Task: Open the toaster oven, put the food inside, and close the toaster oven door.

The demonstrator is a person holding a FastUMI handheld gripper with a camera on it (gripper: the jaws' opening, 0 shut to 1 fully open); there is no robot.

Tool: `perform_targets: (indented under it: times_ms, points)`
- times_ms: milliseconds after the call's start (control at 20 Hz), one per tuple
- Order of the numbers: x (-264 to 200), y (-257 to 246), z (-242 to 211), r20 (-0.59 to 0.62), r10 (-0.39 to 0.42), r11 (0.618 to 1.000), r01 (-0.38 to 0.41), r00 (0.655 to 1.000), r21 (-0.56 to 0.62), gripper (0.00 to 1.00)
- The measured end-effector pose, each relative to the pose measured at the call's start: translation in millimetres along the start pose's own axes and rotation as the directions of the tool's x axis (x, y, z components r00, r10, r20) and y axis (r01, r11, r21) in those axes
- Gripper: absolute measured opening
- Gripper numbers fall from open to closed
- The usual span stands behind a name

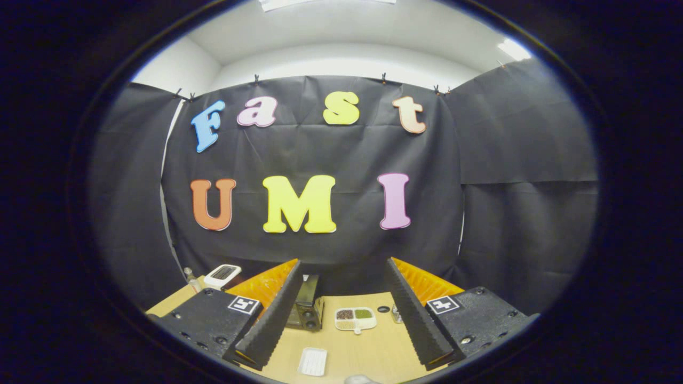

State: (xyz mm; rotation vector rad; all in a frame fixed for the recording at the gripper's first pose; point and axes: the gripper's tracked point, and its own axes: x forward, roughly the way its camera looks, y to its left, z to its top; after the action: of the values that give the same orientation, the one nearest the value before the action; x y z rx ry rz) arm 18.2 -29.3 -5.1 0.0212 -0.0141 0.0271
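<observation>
While the claw point(341, 314) hangs wide open and empty above the near side of the worktop point(373, 349), the toaster oven point(306, 309) stands beyond the fingertips, partly hidden behind the left finger, its door apparently shut, though too small to tell for sure. Just right of the oven lies a divided dish point(355, 319) holding dark, green and pale portions, presumably the food. Nearer than the oven, a small white ribbed tray point(312, 361) rests on the bare wood. Right of the dish sit a small dark disc point(383, 309) and a small clear container point(396, 313) against the right finger. Left of and behind the oven stands a white device point(222, 276) with a dark panel.

Risks, as judgement: the oven is light-looking and unanchored, so a pull on its door handle could drag or tip it toward the dish; a low approach could sweep the ribbed tray; the shallow dish could tilt and spill when lifted.

Writing: no brand or label on the oven or the device is legible; each claw body bears a square black-and-white marker point(244, 304), not text.
</observation>
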Motion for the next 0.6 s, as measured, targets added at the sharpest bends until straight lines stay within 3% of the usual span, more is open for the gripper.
perform_targets:
  times_ms: [600]
  points:
    - [-2.4, -5.4, -6.2, -0.007, 0.031, 1.0, -0.031, 0.999, 0.002, 0.99]
